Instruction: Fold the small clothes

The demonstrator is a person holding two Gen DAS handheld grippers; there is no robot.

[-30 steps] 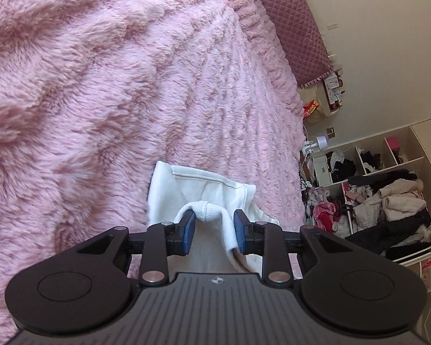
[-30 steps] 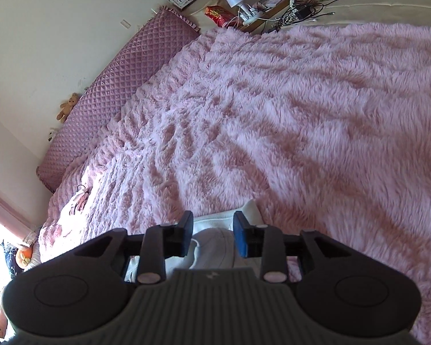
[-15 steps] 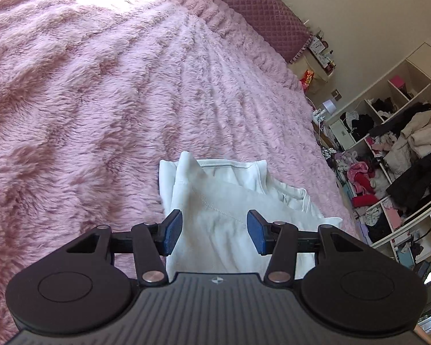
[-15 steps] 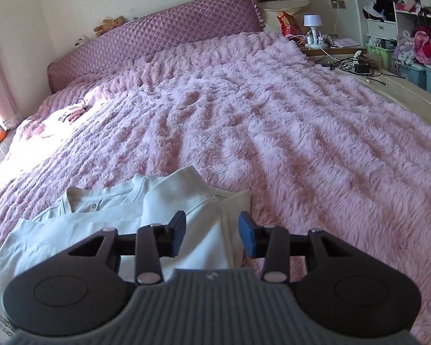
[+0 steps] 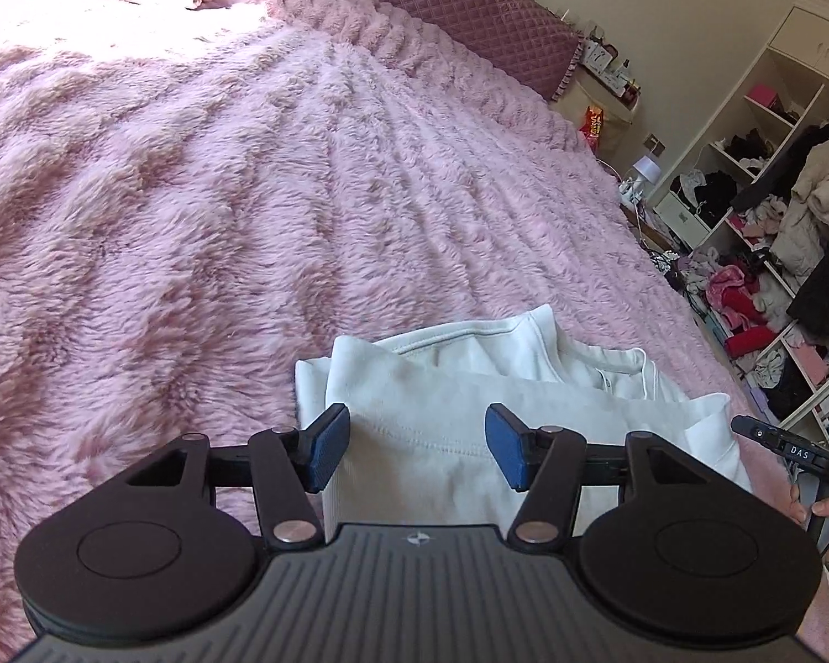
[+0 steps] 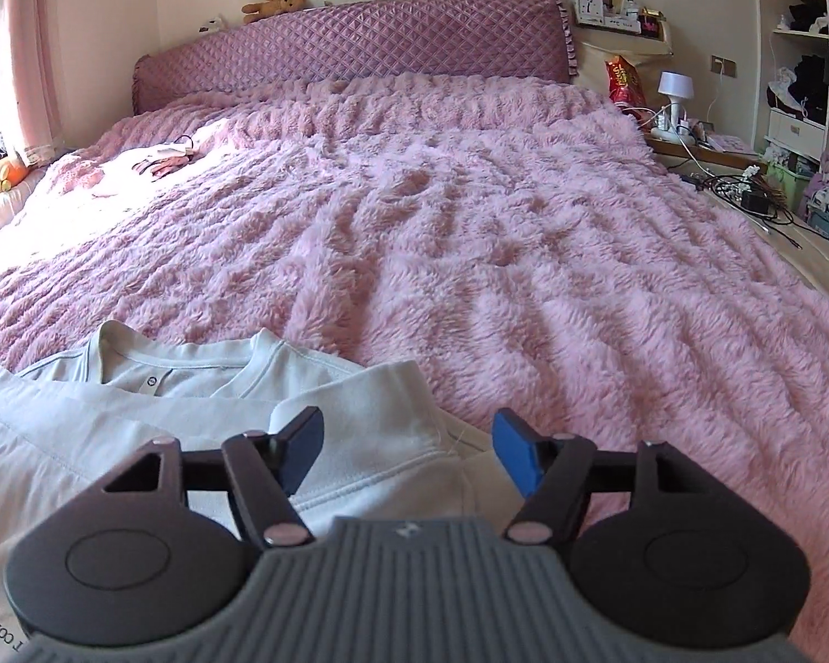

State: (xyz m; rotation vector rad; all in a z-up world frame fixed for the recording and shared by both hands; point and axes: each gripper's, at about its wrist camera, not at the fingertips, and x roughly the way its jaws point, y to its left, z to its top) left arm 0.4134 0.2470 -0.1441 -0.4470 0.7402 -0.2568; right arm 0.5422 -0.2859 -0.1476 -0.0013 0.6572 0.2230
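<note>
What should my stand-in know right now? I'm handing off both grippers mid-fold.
Left gripper: opening, nothing between its fingers, over the white garment's left part.
Right gripper: opening, holds nothing, over its right edge.
Garment lies on the pink blanket, near edge; both sides folded inward, collar toward the headboard.
Left: fold it again to a compact shape. A second garment pile lies near the headboard.

Shirt point(image 6: 155, 431) lies on the bed point(image 6: 470, 254), at its near edge. Left tongs point(image 5: 417, 453) hang over shirt's left part, right tongs point(image 6: 409, 456) over its right corner; both opening w/ nothing pinched. Headboard point(image 6: 359, 50) at far end, teddy point(image 6: 273, 4) on top of it. Small clothes pile point(image 6: 160, 157) far left on bed. Lamp point(image 6: 675, 91) & shelves point(image 5: 762, 232) to bed's right.
</note>
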